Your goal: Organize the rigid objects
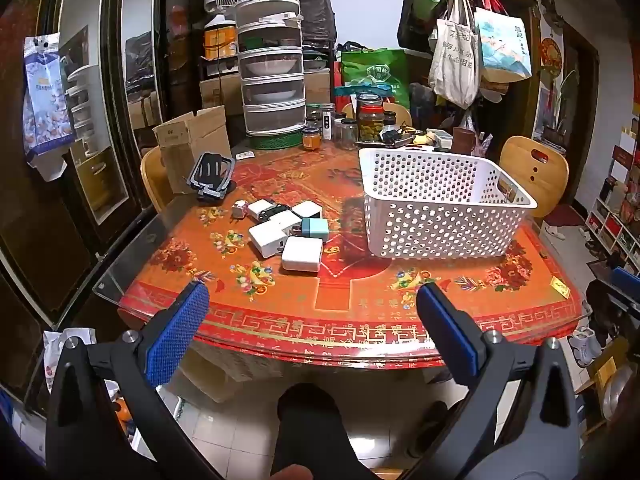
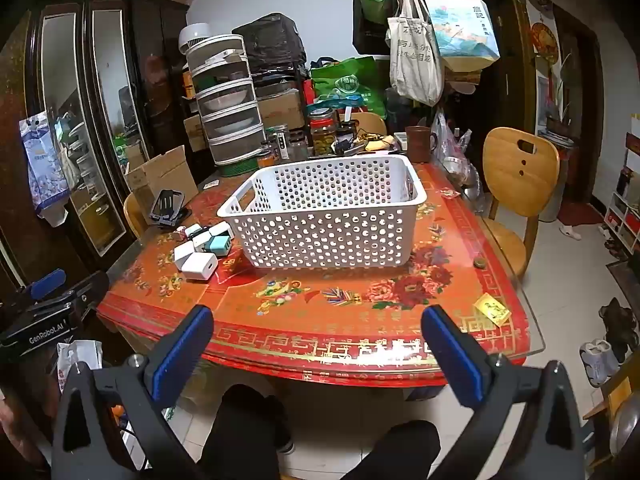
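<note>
Both the left tongs and right tongs hang spread and empty off the table's near edge. The chargers cluster just left of the white basket. Best to reach with the left tongs for the nearest white charger, pinching its flat sides squarely.

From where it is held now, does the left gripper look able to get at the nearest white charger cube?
Probably yes. The open left gripper faces the white charger cube, with only bare red floral tablecloth between them; the white perforated basket stands off to the right.
</note>
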{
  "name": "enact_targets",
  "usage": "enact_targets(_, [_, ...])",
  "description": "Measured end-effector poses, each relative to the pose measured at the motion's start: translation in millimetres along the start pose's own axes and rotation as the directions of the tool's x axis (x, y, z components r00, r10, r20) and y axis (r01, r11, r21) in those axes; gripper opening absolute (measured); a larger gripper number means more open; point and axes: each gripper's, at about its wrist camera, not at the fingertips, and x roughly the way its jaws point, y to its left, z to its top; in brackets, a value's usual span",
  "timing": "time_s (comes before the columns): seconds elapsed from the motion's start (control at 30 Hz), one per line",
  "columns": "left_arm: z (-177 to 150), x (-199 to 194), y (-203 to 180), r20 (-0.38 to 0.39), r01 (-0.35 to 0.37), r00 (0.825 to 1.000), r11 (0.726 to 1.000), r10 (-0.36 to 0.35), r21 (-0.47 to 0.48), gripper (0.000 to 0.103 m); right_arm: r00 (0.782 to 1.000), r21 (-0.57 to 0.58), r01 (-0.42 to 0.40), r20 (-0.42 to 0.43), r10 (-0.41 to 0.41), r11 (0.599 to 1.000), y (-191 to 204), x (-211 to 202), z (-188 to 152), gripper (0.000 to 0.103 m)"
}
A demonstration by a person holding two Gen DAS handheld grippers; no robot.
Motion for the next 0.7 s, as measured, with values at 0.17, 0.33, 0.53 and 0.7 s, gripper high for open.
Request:
enact_targets(0.17, [0.0,-0.2,-0.1,0.004,-0.002,1.000,1.000,0.002,0.004,0.102,1.000,0.002,-0.001,-0.002,0.001,1.000,-0.1,0.0,0.0,0.103])
enact_targets(0.33, [0.0,-0.3,0.1,0.003,-0.001,1.000,1.000,0.001,0.006,0.102,1.000,0.001,-0.001,-0.001,0.001,1.000,-0.1,-0.1,0.0,0.103])
enact_targets(0.53, [-0.1,0.0,0.0,0.002,-0.004,1.000,1.000,0.004,0.009,0.102,1.000,0.000,0.000,0.000,0.000,1.000,0.1,-0.2,-0.3,0.103])
enact_targets(0.7, [-0.1,-0.2,-0.2,0.003,-0.004,1.000,1.000,0.004,0.010,0.102,1.000,-0.001,0.000,0.000,0.000,1.000,0.2,-0.3,-0.3,0.103])
